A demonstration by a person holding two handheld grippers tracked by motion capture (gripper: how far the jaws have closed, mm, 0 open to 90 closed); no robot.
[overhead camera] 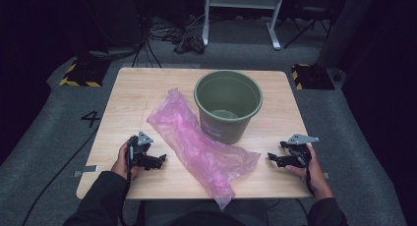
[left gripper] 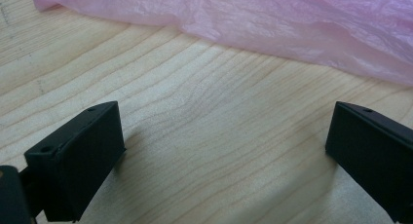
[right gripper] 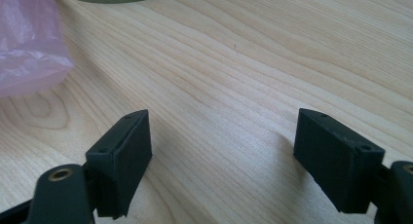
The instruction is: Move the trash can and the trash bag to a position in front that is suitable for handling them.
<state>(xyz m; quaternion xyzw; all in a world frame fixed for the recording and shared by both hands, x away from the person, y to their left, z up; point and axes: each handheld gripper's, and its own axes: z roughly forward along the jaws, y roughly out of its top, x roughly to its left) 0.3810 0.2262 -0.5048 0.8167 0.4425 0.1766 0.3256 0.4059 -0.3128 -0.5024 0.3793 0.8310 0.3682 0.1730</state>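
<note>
High view: your left gripper and right gripper flank the pink bag, which lies beside the green bucket on the table.
Left gripper view: jaws apart, bag ahead.
Right gripper view: jaws apart, empty.

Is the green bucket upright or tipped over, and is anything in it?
Upright and empty: the green bucket stands on the table with its round mouth facing up and bare bottom visible; the pink bag lies outside, alongside it.
</note>
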